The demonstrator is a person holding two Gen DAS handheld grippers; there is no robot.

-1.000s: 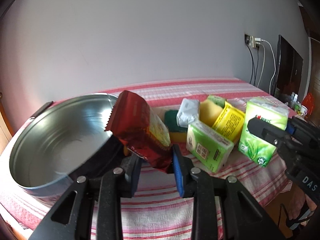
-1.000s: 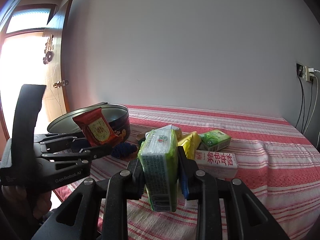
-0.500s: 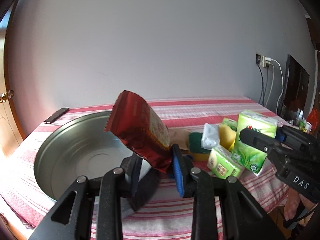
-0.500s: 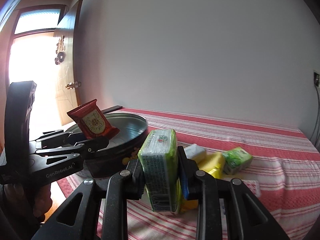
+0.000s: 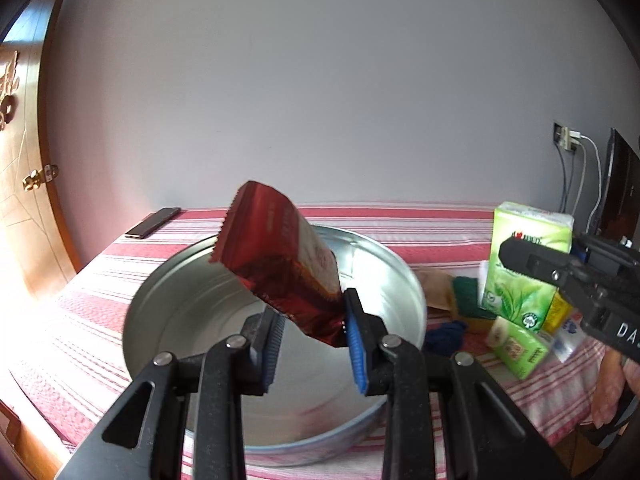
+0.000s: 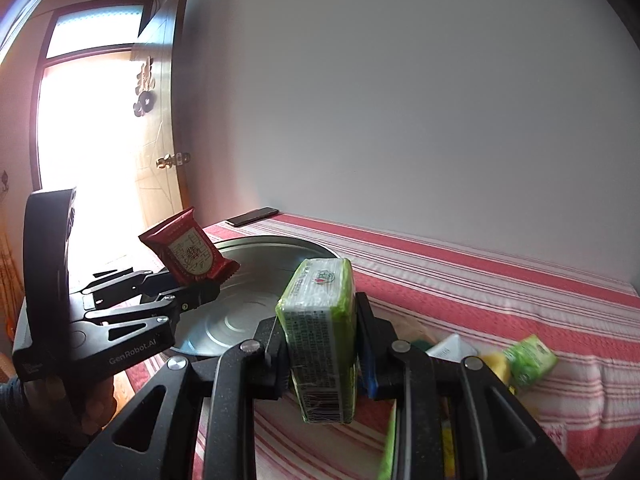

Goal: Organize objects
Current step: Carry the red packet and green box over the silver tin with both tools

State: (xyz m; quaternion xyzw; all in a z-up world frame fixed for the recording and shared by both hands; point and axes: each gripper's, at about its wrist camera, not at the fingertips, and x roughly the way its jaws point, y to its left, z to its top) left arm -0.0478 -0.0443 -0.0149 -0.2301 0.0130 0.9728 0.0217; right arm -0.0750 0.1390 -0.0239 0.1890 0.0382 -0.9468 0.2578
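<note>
— Left wrist view first: what is the left gripper (image 5: pixel 312 340) holding?

— A dark red foil snack packet with a serrated top edge (image 5: pixel 280 256). The 2 blue-padded fingers (image 5: pixel 356 344) clamp its lower end, and it leans left above the round silver metal tin (image 5: pixel 416 300) on the red-and-white striped tablecloth (image 5: pixel 400 220). In the right wrist view the packet (image 6: pixel 188 248) shows a cream label with red characters, too small to read.

— Any writing on the tool itself?

— "GenRobot.AI" in white on the left gripper's (image 6: pixel 208 286) body in the right wrist view. In the left wrist view the right gripper (image 5: pixel 516 256) shows "DA", cut off by the frame edge.

— And the right gripper (image 6: pixel 320 344)?

— It is closed around a light green plastic-wrapped tissue pack (image 6: pixel 320 328), held upright, just right of the tin (image 6: pixel 256 312). A barcode and fine print face the camera, unreadable. From the left the pack (image 5: pixel 524 264) shows a green leaf design and a red logo.

— What else lies there?

— A black phone (image 5: pixel 152 222) at the far-left table edge. Right of the tin sit a green-and-yellow sponge (image 5: pixel 468 300), a small light green pack with a QR code (image 5: pixel 518 350) and a dark blue cloth (image 5: pixel 444 334).
</note>
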